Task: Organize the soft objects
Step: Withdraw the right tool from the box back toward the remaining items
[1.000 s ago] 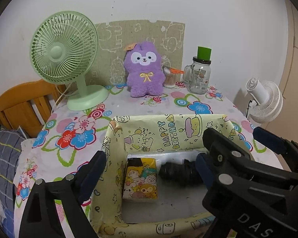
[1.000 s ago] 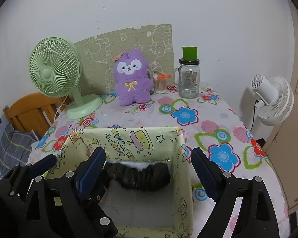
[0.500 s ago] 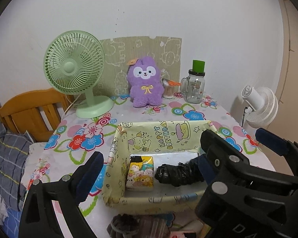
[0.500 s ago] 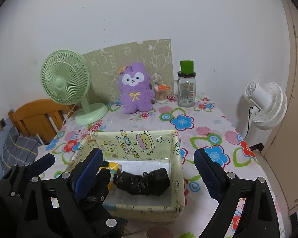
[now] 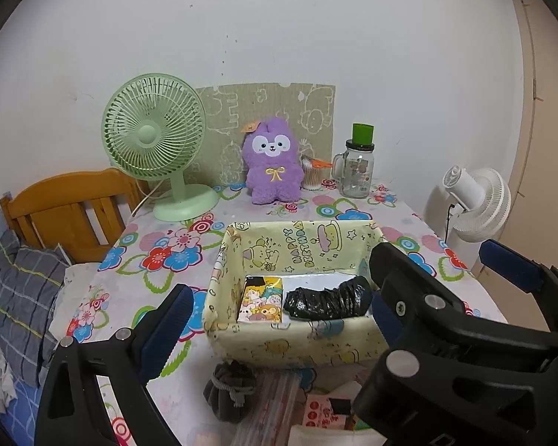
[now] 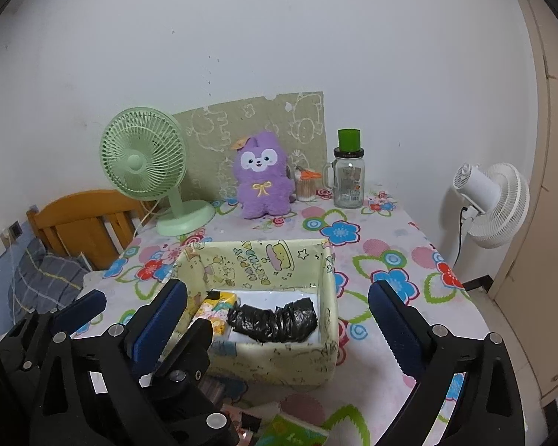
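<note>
A yellow cartoon-print box (image 5: 301, 345) (image 6: 279, 366) stands mid-table. Inside lie a black crinkled bundle (image 5: 327, 301) (image 6: 273, 321) and a colourful cartoon tissue pack (image 5: 260, 299) (image 6: 219, 310). A purple plush (image 5: 273, 165) (image 6: 262, 182) sits upright at the back. A dark grey drawstring pouch (image 5: 228, 388) and flat packets (image 5: 275, 405) lie in front of the box. My left gripper (image 5: 279, 319) is open and empty, above and in front of the box. My right gripper (image 6: 277, 319) is open and empty, beside the left one.
A green desk fan (image 5: 156, 145) stands back left, a glass jar with green lid (image 5: 357, 167) and a cotton-swab cup (image 5: 312, 174) back right. A white fan (image 5: 476, 200) stands off the table's right edge, a wooden chair (image 5: 70, 208) and grey bedding (image 5: 22, 297) to the left.
Both grippers have pulled back and up from the box, still open. The box now looks smaller, and the pouch and packets in front of it have come into view.
</note>
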### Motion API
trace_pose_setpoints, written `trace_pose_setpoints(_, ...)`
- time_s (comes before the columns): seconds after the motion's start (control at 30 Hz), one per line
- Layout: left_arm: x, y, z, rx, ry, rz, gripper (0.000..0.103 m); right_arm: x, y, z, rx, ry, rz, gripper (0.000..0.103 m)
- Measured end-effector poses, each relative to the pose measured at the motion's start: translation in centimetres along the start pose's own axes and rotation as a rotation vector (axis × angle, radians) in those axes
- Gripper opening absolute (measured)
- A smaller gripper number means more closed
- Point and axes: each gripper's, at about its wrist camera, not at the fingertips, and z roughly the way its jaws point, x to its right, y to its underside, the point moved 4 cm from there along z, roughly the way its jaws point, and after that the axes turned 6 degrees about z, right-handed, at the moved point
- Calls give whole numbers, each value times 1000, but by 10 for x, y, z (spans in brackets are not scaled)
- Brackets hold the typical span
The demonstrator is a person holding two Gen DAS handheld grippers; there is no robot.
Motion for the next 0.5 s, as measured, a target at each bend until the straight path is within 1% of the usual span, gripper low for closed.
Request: trace_pose_setpoints(0.5,15,22,-36,40,-5,-1,98,4,18,-43,33,8,-26,100)
